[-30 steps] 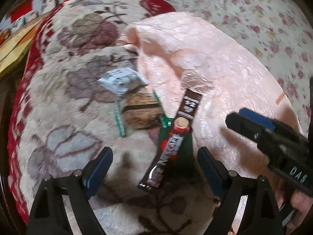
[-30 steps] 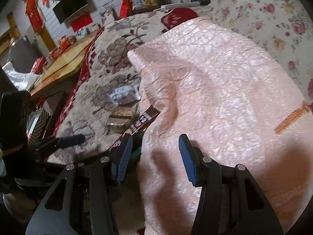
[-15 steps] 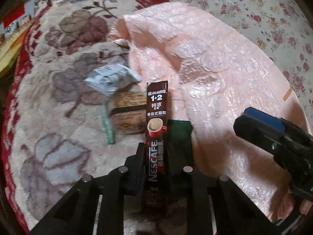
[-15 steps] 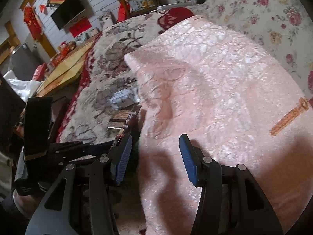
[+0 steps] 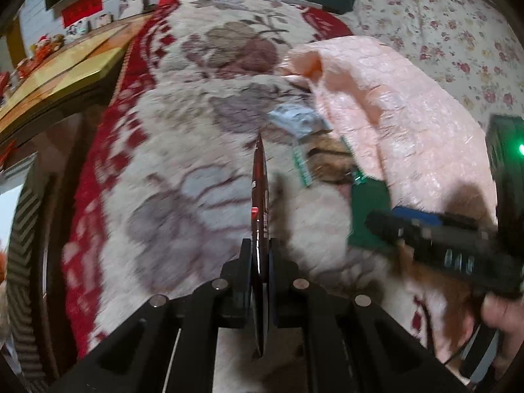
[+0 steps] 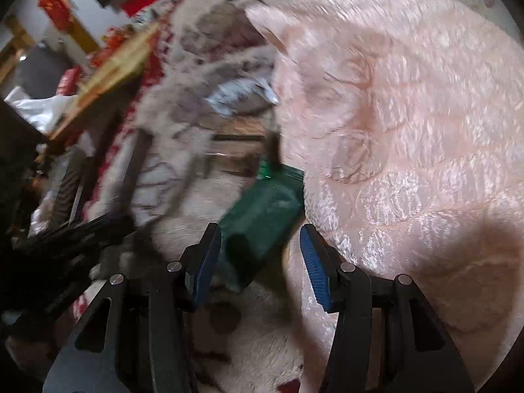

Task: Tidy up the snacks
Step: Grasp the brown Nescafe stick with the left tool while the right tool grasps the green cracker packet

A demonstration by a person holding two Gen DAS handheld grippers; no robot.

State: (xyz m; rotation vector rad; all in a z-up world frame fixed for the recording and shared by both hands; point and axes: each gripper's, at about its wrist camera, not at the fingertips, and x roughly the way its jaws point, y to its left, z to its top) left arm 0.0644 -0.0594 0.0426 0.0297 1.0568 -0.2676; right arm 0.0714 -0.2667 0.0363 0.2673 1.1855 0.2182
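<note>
My left gripper point(image 5: 260, 262) is shut on a dark brown Nescafe coffee stick point(image 5: 260, 183), held edge-on above the floral blanket. A green packet point(image 5: 370, 209) lies by the pink quilt; in the right wrist view the green packet point(image 6: 265, 209) sits just ahead of my open right gripper point(image 6: 258, 258), between its blue pads. A brown snack packet point(image 5: 330, 160) and a silver-grey packet point(image 5: 294, 121) lie behind it. The right gripper also shows in the left wrist view point(image 5: 425, 229), over the green packet.
A pink quilt point(image 6: 409, 131) covers the right side. The floral blanket point(image 5: 163, 163) has a red border on the left. A wooden table point(image 5: 59, 75) stands beyond the bed's left edge. A flowered sheet point(image 5: 458, 42) lies at the far right.
My left gripper has lifted the coffee stick and turned it edge-on, swinging left. My right gripper has moved down and forward onto the green packet, staying open.
</note>
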